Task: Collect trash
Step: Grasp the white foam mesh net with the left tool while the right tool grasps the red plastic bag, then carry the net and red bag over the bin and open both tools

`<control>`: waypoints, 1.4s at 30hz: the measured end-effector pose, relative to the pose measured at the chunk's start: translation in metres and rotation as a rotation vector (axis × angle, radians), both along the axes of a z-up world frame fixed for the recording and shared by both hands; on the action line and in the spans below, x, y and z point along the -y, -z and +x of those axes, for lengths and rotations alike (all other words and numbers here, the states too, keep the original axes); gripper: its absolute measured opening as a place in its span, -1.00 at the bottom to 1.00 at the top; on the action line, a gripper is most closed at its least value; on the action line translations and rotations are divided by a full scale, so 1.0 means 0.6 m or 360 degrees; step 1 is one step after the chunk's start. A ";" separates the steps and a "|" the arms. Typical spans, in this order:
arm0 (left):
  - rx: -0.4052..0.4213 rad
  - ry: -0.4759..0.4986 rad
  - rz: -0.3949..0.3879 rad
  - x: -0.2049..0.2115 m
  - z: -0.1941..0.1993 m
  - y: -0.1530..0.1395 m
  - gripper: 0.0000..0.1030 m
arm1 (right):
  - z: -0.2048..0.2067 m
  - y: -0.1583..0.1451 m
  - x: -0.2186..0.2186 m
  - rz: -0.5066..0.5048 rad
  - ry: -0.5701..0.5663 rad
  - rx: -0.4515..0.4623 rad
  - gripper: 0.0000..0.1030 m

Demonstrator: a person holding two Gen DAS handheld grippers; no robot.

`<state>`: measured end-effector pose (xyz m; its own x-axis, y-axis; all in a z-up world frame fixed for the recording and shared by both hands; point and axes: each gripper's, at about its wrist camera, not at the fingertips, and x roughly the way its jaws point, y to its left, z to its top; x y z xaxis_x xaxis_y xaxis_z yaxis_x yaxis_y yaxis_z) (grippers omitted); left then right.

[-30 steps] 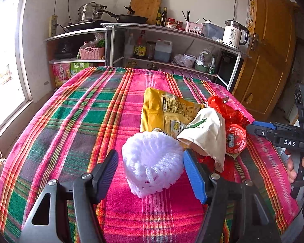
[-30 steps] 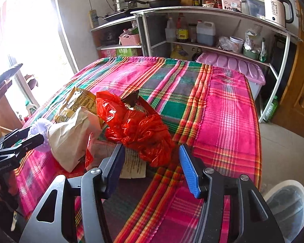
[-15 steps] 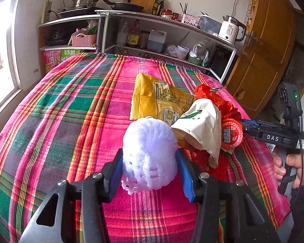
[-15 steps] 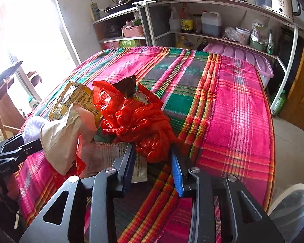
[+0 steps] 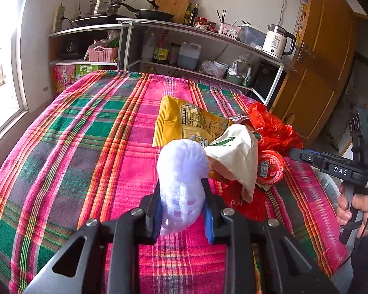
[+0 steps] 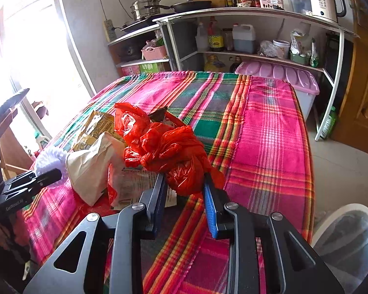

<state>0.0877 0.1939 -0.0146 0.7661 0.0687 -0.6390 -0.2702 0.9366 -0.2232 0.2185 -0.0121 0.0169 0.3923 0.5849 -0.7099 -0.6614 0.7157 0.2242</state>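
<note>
Trash lies in a heap on the plaid tablecloth (image 5: 85, 147). My left gripper (image 5: 182, 201) is shut on a white foam fruit net (image 5: 181, 171), squeezing it. Beside it lie a yellow snack bag (image 5: 184, 122), a white paper bag (image 5: 235, 156) and a round red lid (image 5: 268, 169). My right gripper (image 6: 184, 186) is shut on a crumpled red plastic bag (image 6: 164, 144), which rests on a printed wrapper (image 6: 132, 186). The right gripper also shows in the left wrist view (image 5: 306, 156), and the left gripper in the right wrist view (image 6: 49, 174).
A white bin (image 6: 348, 240) stands on the floor right of the table. Metal kitchen shelves (image 5: 196, 49) with pots, bottles and a kettle (image 5: 277, 40) stand behind the table. A wooden door (image 5: 326, 73) is at the right, a bright window (image 6: 24, 49) at the left.
Both grippers have closed: the left one on the foam net, the right one on the red plastic bag. The foam net is now squeezed narrow.
</note>
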 end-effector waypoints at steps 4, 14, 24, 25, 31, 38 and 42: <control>0.0021 -0.0018 0.0013 0.005 -0.015 -0.013 -0.46 | -0.016 -0.014 0.025 0.0029 0.0043 0.0012 -0.42; 0.0094 0.0057 0.0038 0.056 -0.030 -0.054 -0.46 | -0.070 -0.045 0.104 0.0106 0.0161 0.0036 -0.42; 0.0116 0.0257 0.0030 0.153 -0.008 -0.071 -0.46 | -0.122 -0.055 0.191 0.0146 0.0280 0.0038 -0.42; 0.0115 0.0281 0.0029 0.163 -0.003 -0.072 -0.46 | -0.125 -0.054 0.201 0.0150 0.0296 0.0034 -0.42; 0.0127 0.0411 0.0022 0.225 0.018 -0.081 -0.46 | -0.136 -0.051 0.254 0.0171 0.0392 0.0016 -0.42; 0.0128 0.0550 0.0033 0.292 0.052 -0.088 -0.46 | -0.150 -0.046 0.315 0.0181 0.0516 0.0018 -0.42; 0.0124 0.0621 0.0033 0.329 0.070 -0.083 -0.46 | -0.153 -0.037 0.346 0.0165 0.0612 0.0009 -0.42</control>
